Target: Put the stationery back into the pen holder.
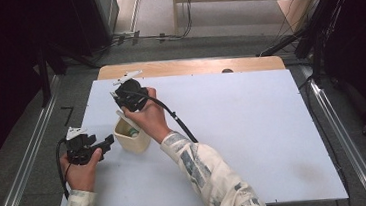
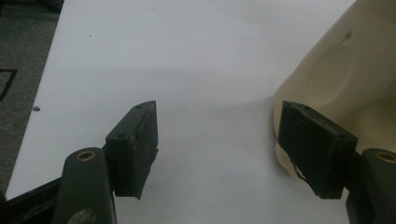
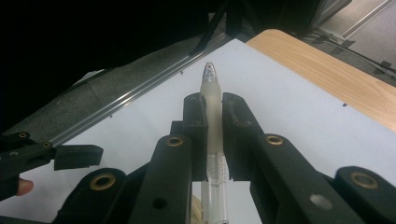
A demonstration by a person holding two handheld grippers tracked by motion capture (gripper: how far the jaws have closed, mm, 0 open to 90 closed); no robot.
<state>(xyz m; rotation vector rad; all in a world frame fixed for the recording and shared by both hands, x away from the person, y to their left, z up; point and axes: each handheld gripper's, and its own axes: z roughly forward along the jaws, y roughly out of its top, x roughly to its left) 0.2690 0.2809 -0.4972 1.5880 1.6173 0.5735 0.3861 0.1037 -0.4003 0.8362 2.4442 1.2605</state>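
A slim translucent plastic pen [image 3: 212, 123] with a clear barrel and a pale frosted grip points tip-up toward 12 o'clock, its lower end down in a cream ceramic cup [image 1: 133, 136]. The cup stands upright on the white counter [image 1: 253, 122], at 9 o'clock from its middle.

The table top [image 1: 253, 127] is white, with a light wood strip [image 1: 193, 66] along its 12 o'clock edge. At about 9 o'clock on the white sheet stands a cream cup [image 1: 133, 140]. The left gripper [image 1: 105, 142] and right gripper [image 1: 123, 104] are black, each topped by a pale grey plate, with brass-coloured rivets on the arms. The pen [image 3: 213, 121] between the right jaws is translucent white with a clear barrel. The person's sleeve [image 1: 202, 171] is cream with grey patches. The floor [image 1: 15, 163] is grey.
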